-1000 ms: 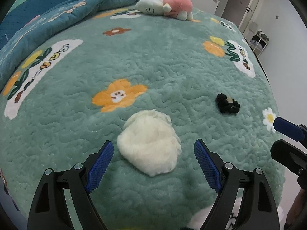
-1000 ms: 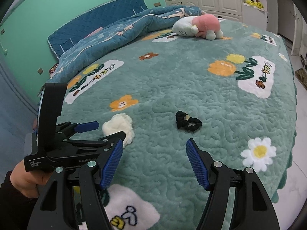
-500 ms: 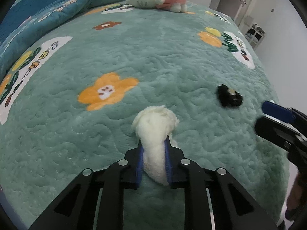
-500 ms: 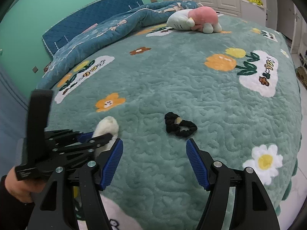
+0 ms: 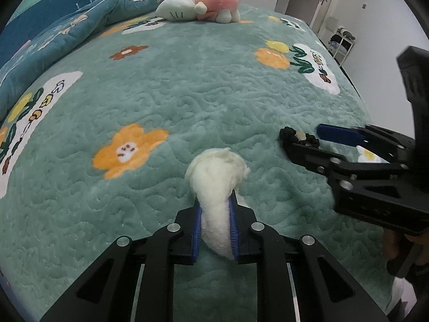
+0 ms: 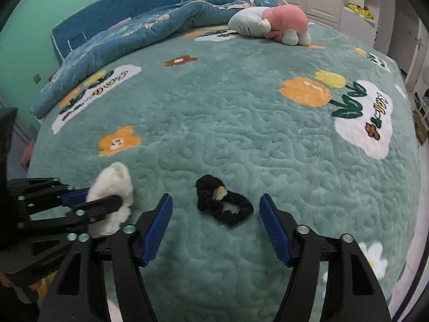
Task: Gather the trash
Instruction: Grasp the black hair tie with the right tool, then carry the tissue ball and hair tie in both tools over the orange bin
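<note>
On the bed, the left gripper has its jaws pinched tight on the white fluffy wad, which bulges out ahead of the blue pads. To its right, the black scrunchie lies flat on the blanket, straight ahead of the right gripper, between its wide-open jaws. Its long axis runs roughly across the gap, so the right hand is the nearer one.
</note>
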